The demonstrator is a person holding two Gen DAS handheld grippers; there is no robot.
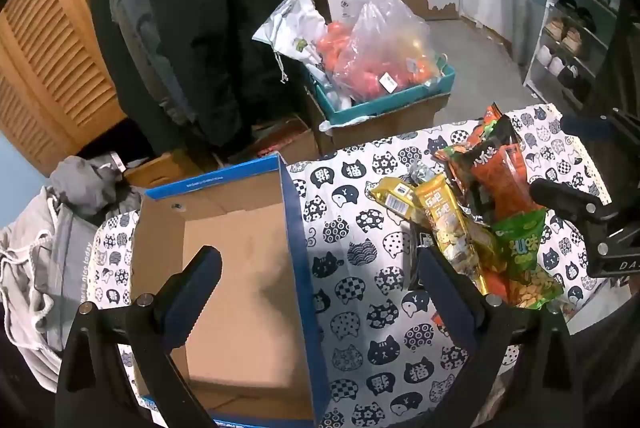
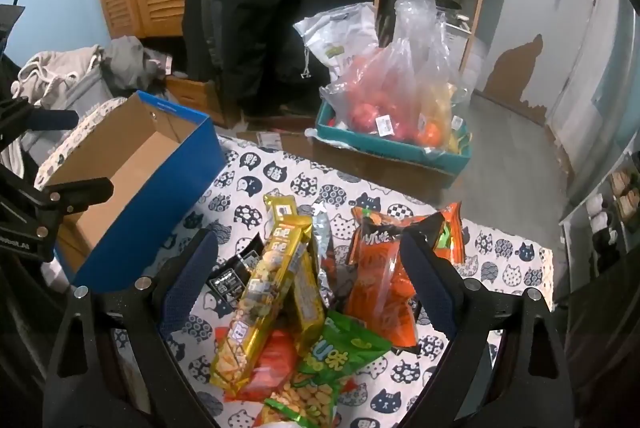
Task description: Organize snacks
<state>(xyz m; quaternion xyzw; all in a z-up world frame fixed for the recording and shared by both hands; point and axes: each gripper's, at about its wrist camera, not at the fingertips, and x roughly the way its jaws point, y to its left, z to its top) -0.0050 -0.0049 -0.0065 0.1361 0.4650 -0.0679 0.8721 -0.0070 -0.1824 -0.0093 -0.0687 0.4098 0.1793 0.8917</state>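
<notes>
Left gripper [image 1: 320, 260]: jaws wide apart, holding nothing, angled down over a blue cardboard box [image 1: 298, 228] (brown inside, nothing in it). Cat-print tablecloth [image 1: 360, 308] beneath. Snack pile [image 1: 480, 220] right of the box: yellow, orange and green packets. Right gripper [image 1: 576, 163] at the far right edge, beside the pile.

Cardboard box [image 1: 240, 268] on table [image 1: 360, 308], at its left part. Snack pile [image 1: 480, 228] on table right of box, apart from it. In right wrist view, long packet [image 2: 268, 292] lies atop pile on side nearer box; peanut bag [image 2: 320, 380] at pile's near edge; upright packet [image 2: 380, 280] on pile's side away from box. Crate with bagged fruit [image 1: 384, 67] on floor behind table, beyond box's far right.
</notes>
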